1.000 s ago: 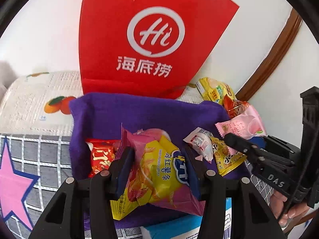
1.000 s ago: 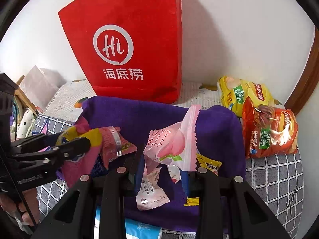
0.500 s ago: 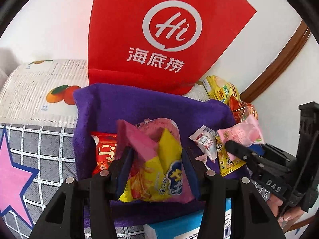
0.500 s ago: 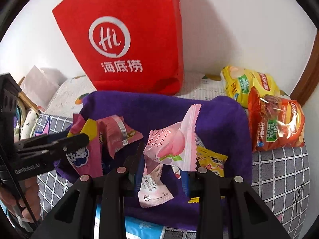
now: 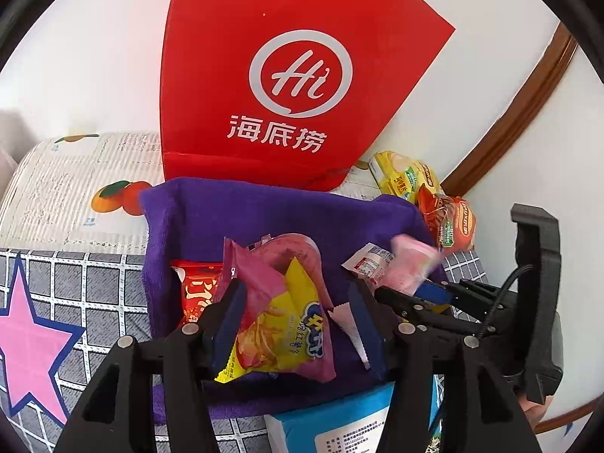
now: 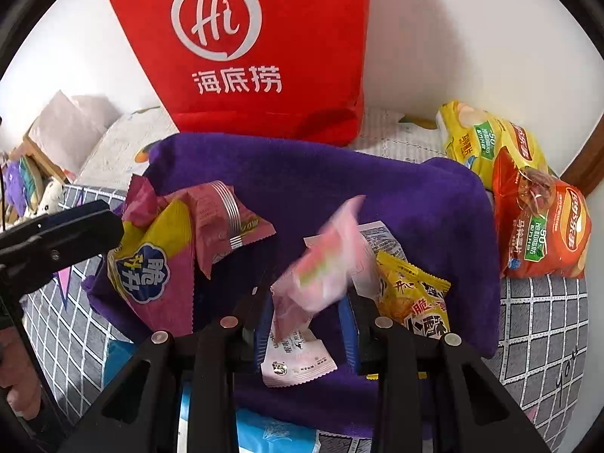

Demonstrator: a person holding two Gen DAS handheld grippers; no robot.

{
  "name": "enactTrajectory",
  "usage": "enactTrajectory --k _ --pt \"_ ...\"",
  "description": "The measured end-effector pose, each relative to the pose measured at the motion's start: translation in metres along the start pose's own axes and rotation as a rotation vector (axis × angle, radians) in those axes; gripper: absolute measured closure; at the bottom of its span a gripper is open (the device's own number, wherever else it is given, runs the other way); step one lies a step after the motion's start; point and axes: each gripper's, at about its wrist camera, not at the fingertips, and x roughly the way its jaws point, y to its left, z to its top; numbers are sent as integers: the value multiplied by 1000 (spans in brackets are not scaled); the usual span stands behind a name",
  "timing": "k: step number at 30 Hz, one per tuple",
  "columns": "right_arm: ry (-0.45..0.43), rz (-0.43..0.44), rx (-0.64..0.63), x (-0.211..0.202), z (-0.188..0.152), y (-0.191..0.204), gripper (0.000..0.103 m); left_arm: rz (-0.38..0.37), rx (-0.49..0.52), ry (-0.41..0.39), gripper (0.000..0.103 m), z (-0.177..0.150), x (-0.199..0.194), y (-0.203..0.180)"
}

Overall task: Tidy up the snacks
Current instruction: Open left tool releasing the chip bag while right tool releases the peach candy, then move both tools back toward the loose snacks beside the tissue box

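Observation:
A purple fabric basket (image 5: 264, 211) (image 6: 415, 196) holds several snack packets. My left gripper (image 5: 294, 305) is open over its near edge; a pink and yellow chip bag (image 5: 287, 324) (image 6: 151, 260) lies loose between the fingers, resting in the basket. My right gripper (image 6: 305, 313) is open over the basket; a pink peach packet (image 6: 324, 264) (image 5: 409, 264), blurred by motion, drops from between its fingers. Under it lie a white packet (image 6: 298, 358) and a yellow packet (image 6: 411, 294). A red packet (image 5: 196, 287) sits at the basket's left side.
A tall red paper bag (image 5: 287, 75) (image 6: 245, 49) stands behind the basket against the white wall. Yellow (image 6: 487, 139) and orange (image 6: 543, 226) chip bags lie to the right on the grid-patterned cloth. A blue and white pack (image 5: 339, 426) lies in front of the basket.
Both grippers have opened. The chip bag slipped from the left gripper down into the basket. The pink peach packet left the right gripper's grip and tilts downward, falling.

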Motion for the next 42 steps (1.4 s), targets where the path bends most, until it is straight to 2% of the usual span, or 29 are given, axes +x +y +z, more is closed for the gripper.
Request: enactTrajectory --k 3,6,7,11,18,26,31,37,39,42 --pt "-1 -9 2 2 0 1 68 -1 2 -4 49 0 -2 -1" --pt "-16 -7 21 1 2 -3 49 -6 2 -9 48 1 -4 -1" --pt "-29 -1 30 -2 2 -4 45 -8 1 -10 46 1 -5 -2" --pt "-68 19 59 -14 4 -11 41 -3 0 -12 45 2 -6 -3" --pt "-180 -32 100 -48 5 -25 40 2 8 -20 45 2 -11 -7" --pt "-327 -69 135 -92 0 -29 40 30 66 -96 45 1 -32 -21" --pt "-318 16 191 -116 -20 -33 40 12 79 -98 45 -1 -39 -29" --pt "-288 -89 164 -124 -72 -31 45 32 132 -102 45 -10 -49 -50" --pt "-258 -96 164 -124 -93 -31 53 19 141 -106 45 -15 -57 -58" --pt "-224 -94 160 -124 -122 -29 54 4 139 -108 45 -28 -68 -65"
